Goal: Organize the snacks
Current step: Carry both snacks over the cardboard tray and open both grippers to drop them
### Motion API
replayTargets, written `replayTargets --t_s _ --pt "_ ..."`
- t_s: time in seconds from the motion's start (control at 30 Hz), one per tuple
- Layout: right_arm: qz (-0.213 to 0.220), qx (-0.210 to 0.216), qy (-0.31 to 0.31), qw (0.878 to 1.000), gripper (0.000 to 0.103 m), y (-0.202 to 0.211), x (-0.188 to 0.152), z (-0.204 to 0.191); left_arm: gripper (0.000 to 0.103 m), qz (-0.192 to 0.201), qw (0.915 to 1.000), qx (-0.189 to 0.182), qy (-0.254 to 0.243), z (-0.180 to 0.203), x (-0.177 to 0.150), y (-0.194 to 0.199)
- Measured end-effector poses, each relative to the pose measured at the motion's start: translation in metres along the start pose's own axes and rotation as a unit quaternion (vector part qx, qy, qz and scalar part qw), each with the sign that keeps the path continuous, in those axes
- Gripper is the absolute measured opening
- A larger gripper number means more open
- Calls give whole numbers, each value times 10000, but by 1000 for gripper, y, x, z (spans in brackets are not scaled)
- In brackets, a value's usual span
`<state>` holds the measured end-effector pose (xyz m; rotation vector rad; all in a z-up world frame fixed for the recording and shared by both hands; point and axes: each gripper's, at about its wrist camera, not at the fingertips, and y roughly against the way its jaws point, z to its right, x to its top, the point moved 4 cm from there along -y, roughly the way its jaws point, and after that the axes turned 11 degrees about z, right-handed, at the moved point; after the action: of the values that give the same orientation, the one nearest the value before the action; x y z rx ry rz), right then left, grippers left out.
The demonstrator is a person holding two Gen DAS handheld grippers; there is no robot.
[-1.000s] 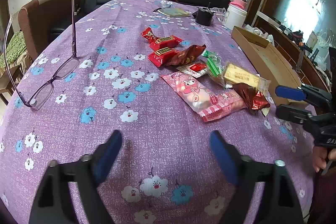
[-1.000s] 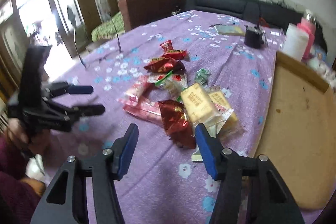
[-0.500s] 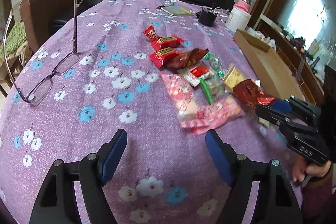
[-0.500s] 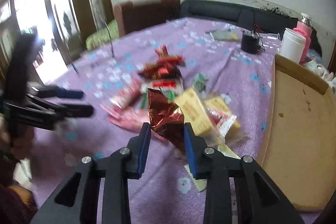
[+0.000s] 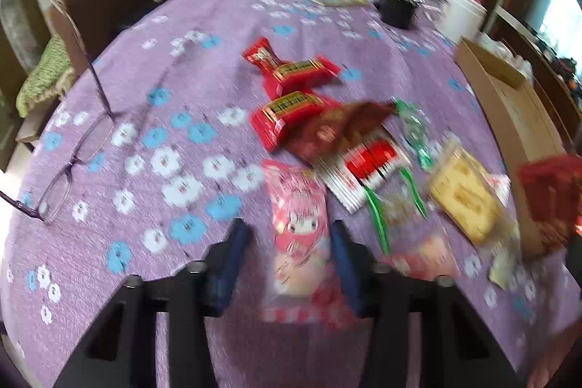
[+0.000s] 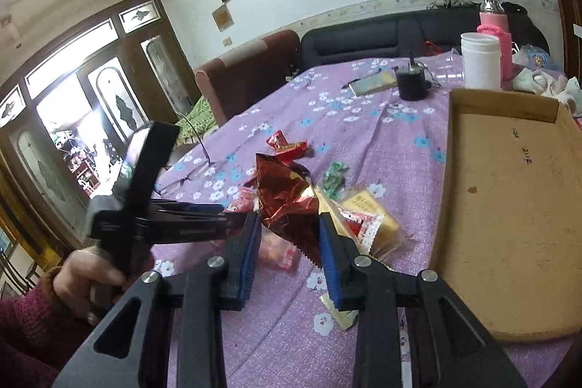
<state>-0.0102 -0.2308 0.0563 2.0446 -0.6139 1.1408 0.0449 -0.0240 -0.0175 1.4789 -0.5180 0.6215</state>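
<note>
Here the cardboard tray (image 6: pixel 509 206) holds no snacks yet.

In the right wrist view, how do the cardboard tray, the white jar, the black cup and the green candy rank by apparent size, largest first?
1. Cardboard tray, by far.
2. White jar.
3. Black cup.
4. Green candy.
The jar and cup stand farther from the camera than the candy, so their true sizes may differ more.

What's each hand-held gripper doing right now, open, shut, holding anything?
Left hand-held gripper: fingers either side of the pink snack packet; grip cannot be told.
Right hand-held gripper: shut on the red foil packet.
</note>
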Motion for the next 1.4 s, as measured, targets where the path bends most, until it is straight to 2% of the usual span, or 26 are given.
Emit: replayTargets --t_s 0.03,0.27,0.6,0.77,1.0,1.13,1.27,1.4 --pt "41 4 -14 10000 31 1 1 0 26 38 9999 106 -49 -1 -1 2" --pt "202 -47 -349 9992 31 6 7 16 25 373 9989 -274 -21 -7 -10 35" --pt "604 -728 -999 9905 31 30 25 75 25 565 9948 -811 -246 32 10 60" --pt "899 -1092 -1434 9795 31 49 37 114 25 660 9902 -1117 -518 73 25 69" --pt "1292 -1689 -1893 9586 31 88 49 169 25 763 9791 -1658 -896 148 48 77" --pt "1259 -1962 -2041 9508 31 95 46 192 25 780 9724 -1933 -1053 200 58 70" --pt "1151 -2138 -2076 9476 31 91 44 204 25 529 9681 -2208 -1056 250 63 45" --pt "1018 -2349 -2055 9446 31 85 40 211 25 342 9670 -2301 -1037 280 63 15"
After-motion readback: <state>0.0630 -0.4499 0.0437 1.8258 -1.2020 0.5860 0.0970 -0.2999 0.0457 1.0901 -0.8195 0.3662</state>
